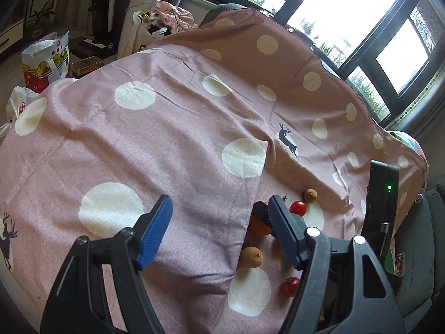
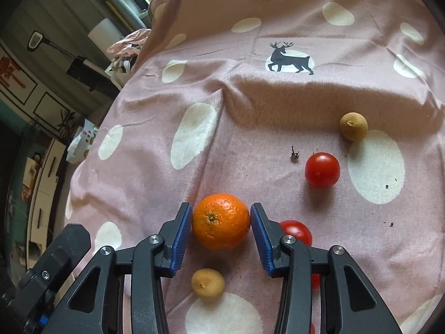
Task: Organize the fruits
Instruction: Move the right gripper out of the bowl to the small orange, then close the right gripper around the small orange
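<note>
Right gripper (image 2: 221,229) jaws clamped on round orange (image 2: 221,220), half hiding red cherry tomato (image 2: 296,231); left gripper (image 1: 219,228) jaws open, empty.

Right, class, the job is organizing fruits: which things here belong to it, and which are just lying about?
Part of the job: orange, between the right gripper's jaws; red tomatoes; small brown fruits.
Just lying about: printed bag on the floor; pile of pink clothes; loose stem on the dotted cloth.
</note>
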Demonstrator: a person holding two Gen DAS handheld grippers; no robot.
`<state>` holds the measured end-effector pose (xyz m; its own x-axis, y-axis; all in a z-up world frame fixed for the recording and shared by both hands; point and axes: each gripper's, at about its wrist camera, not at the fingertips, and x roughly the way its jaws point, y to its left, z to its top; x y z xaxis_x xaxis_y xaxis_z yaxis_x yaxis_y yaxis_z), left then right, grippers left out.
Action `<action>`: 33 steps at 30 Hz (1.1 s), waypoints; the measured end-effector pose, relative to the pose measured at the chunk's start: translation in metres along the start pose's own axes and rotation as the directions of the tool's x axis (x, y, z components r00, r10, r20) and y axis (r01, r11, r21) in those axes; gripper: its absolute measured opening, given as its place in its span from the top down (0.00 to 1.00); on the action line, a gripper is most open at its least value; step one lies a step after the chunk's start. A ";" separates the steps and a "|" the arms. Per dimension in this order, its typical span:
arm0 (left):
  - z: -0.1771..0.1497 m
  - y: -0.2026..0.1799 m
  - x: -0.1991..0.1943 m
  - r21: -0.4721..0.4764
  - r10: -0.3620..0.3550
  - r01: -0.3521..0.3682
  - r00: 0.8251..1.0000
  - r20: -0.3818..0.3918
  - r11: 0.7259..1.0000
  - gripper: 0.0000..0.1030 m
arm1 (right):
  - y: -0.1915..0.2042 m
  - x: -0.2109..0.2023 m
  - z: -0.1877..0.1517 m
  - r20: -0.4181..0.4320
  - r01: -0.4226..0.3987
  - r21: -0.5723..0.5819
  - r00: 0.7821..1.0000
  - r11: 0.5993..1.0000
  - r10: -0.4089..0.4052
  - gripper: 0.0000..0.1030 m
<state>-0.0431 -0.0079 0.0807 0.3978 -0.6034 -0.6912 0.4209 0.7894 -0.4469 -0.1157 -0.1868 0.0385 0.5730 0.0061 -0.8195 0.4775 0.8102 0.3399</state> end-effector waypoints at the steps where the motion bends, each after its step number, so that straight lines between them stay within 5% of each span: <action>1: 0.000 -0.001 0.000 0.004 -0.001 0.001 1.000 -0.001 1.000 0.32 | 0.001 -0.001 -0.001 0.007 0.004 0.001 1.000 1.000 -0.004 0.57; 11: -0.008 -0.022 -0.003 0.075 -0.033 0.033 0.999 -0.005 0.997 0.32 | -0.020 -0.067 -0.012 0.117 -0.010 0.050 0.993 0.999 0.004 0.58; 18: -0.024 -0.053 0.004 0.173 -0.048 0.054 0.998 -0.037 0.983 0.32 | -0.064 -0.090 -0.049 0.072 0.137 0.138 0.986 0.981 -0.148 0.58; 26: -0.041 -0.074 0.015 0.250 -0.034 0.053 0.996 -0.078 0.967 0.35 | -0.100 -0.075 -0.059 -0.030 0.134 0.229 0.991 0.964 -0.131 0.58; 33: -0.046 -0.078 0.016 0.255 -0.047 0.073 0.993 -0.106 0.964 0.40 | -0.099 -0.099 -0.061 0.050 0.117 0.220 0.990 0.968 -0.131 0.57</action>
<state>-0.1072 -0.0744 0.0784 0.2887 -0.6243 -0.7258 0.6430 0.6881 -0.3361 -0.2604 -0.2319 0.0572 0.5378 -0.1296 -0.8330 0.6765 0.6560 0.3347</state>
